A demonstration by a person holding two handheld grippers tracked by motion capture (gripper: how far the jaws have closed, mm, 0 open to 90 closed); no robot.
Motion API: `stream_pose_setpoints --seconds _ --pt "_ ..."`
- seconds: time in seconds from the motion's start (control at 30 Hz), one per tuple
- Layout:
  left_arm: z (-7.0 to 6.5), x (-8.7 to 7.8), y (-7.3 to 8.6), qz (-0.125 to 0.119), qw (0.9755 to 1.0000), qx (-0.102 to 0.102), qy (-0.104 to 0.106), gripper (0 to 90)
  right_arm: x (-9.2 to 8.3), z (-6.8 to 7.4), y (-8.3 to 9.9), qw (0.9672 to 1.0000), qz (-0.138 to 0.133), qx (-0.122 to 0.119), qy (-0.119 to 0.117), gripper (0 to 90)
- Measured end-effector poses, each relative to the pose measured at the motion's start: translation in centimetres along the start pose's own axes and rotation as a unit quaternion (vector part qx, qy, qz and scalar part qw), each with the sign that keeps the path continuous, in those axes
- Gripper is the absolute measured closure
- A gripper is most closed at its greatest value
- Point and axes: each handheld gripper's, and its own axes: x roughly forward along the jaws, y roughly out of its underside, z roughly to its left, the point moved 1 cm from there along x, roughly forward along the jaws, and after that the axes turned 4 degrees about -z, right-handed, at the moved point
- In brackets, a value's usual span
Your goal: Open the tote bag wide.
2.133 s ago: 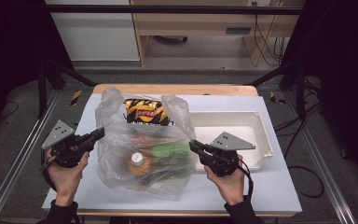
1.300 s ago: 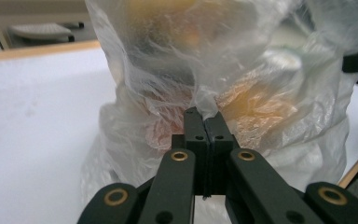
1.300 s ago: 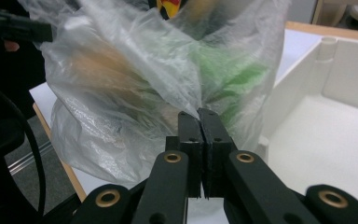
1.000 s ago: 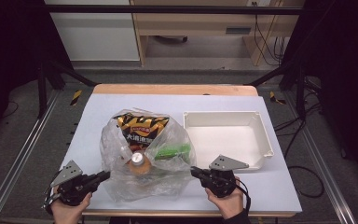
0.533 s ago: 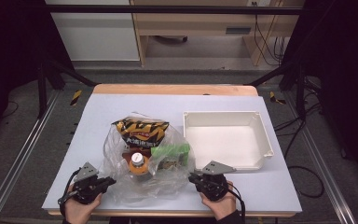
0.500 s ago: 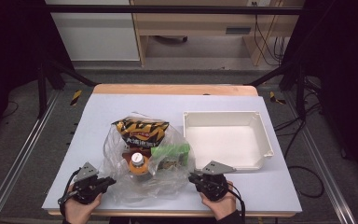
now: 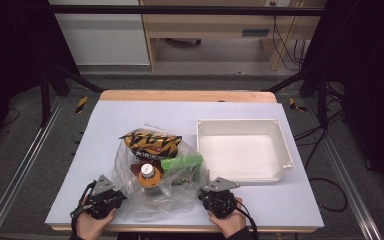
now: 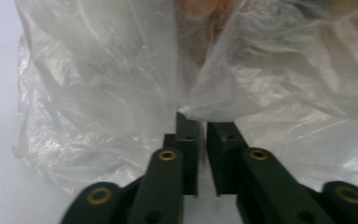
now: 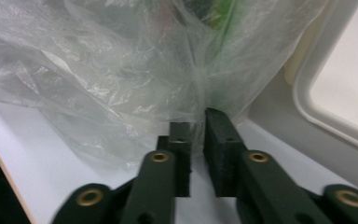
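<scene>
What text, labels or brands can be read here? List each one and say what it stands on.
Snack bag, orange and black, inside the clear plastic bag: bold print across its front, too blurred to read.
Orange bottle with a white cap: no label text can be made out.
Green packet: no legible print.
White tray: no marking seen.
Yellow and black hazard stripes on the floor: a pattern, no words.

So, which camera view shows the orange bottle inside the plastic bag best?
The high view: the orange bottle lies in the clear plastic bag, seen from its white cap end, beside a green packet. The left gripper view gives a blurred orange patch through the film. The right gripper view shows mainly crumpled film and green.
</scene>
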Motion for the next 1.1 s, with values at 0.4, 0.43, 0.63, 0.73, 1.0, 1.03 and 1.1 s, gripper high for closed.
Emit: stream_pose_setpoints --seconds 0.4,0.43,0.63,0.73,1.0,1.03,1.1 --pt "0.0 -4.9 -1.9 -0.125 0.9918 -0.025 0.009 28.7 -6.3 -0.2 -2.9 0.9913 -0.13 -0.021 -0.007 51.4" --pt "-0.1 -5.3 -2.2 -0.134 0.9906 -0.026 0.008 27.1 -6.6 -0.3 -3.3 0.9902 -0.138 -0.02 -0.007 50.1" --pt "-0.2 -8.1 -4.4 -0.178 0.9837 -0.027 0.007 22.8 -8.9 0.0 -6.1 0.9823 -0.186 -0.023 -0.009 44.5" --pt "0.0 -9.1 -5.8 -0.193 0.9806 -0.031 0.003 21.4 -9.4 0.0 -7.3 0.9801 -0.197 -0.028 -0.005 42.1" --pt "0.8 -10.0 -10.1 -0.205 0.978 -0.022 -0.027 19.3 -10.1 0.9 -10.6 0.9735 -0.224 -0.045 -0.004 37.1" --pt "1.1 -9.8 -10.6 -0.203 0.9784 -0.021 -0.036 21.9 -10.1 1.2 -11.0 0.9726 -0.227 -0.048 -0.007 37.0" --pt "1.8 -9.2 -11.2 -0.195 0.9797 -0.029 -0.036 29.6 -10.0 1.5 -11.4 0.9722 -0.228 -0.051 -0.01 37.0"
